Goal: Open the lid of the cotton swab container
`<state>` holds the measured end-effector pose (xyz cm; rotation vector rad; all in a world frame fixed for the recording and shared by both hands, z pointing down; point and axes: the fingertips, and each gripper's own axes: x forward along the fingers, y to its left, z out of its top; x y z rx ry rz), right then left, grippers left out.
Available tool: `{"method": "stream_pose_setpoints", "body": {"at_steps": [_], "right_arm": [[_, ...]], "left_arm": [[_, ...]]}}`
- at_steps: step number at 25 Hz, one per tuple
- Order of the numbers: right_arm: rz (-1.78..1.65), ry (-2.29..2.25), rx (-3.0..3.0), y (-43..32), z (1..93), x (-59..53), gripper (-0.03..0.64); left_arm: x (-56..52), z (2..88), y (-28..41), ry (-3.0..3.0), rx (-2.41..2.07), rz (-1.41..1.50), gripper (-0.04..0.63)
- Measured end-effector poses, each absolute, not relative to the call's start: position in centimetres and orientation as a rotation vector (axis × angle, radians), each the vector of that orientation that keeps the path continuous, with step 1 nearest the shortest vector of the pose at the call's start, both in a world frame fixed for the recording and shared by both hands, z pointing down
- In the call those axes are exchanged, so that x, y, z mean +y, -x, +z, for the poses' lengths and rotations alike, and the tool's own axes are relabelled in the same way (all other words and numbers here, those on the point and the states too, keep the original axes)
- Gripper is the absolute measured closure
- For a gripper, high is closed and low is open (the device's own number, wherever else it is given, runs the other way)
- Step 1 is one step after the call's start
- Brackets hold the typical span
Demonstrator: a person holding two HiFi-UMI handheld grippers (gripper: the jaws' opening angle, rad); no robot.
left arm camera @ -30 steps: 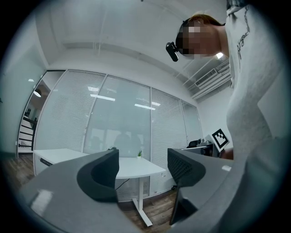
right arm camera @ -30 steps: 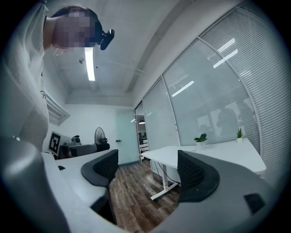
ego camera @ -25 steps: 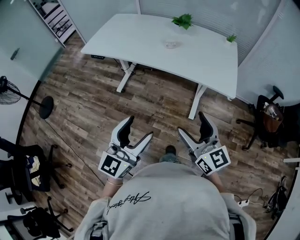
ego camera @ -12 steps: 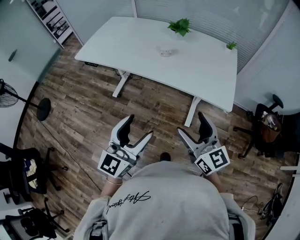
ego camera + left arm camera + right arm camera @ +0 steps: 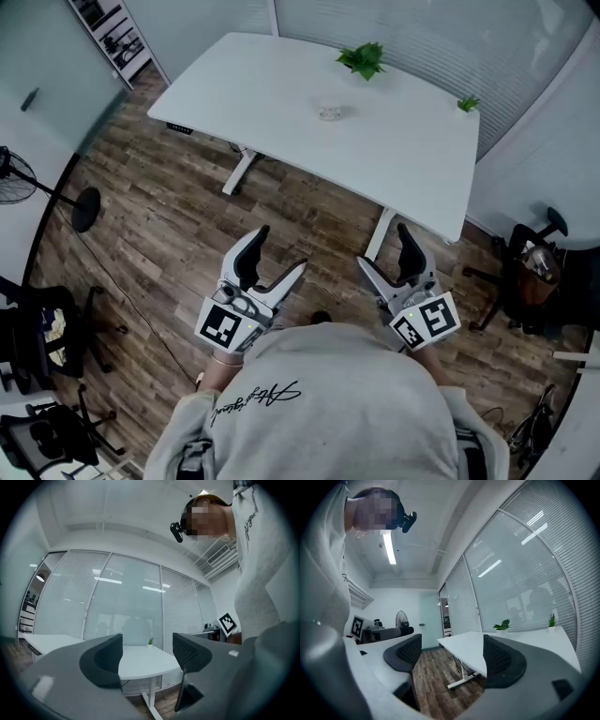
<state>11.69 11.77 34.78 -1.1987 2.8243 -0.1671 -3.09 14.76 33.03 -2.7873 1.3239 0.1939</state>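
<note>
The cotton swab container (image 5: 329, 112) sat on the white tabletop (image 5: 272, 84), near its middle and just on my side of the larger potted plant (image 5: 362, 59). In the head view it was a small pale thing, slightly wider across than deep, so its long axis seemed to run left to right along the tabletop. It was too small for me to tell which way the lid faced or how the lid sat. A smaller plant (image 5: 466, 103) stood at the tabletop's far right corner.

Both claws were well apart from the container, held low in front of the person's body over the wood floor (image 5: 169, 216), their tips pointing toward the tabletop. The left claw (image 5: 278, 253) was released, with its jaws spread wide. Its own view showed nothing gripped between them, only the tabletop's edge and the small plant far behind the gap. The right claw (image 5: 384, 248) was released too, spread about as wide as the left, and through its gap I saw floorboards and a leg of the tabletop. Neither claw touched anything.
</note>
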Motion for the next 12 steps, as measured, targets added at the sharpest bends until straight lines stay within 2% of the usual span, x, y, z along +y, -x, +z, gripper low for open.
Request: {"method": "stream_pose_setpoints", "body": {"at_steps": [12], "right_arm": [[-0.192, 1.161, 2.828, -11.01, 35.25, 11.51, 0.222]], "left_arm": [[14.90, 33.50, 3.56, 2.787, 1.354, 0.175, 0.276]]}}
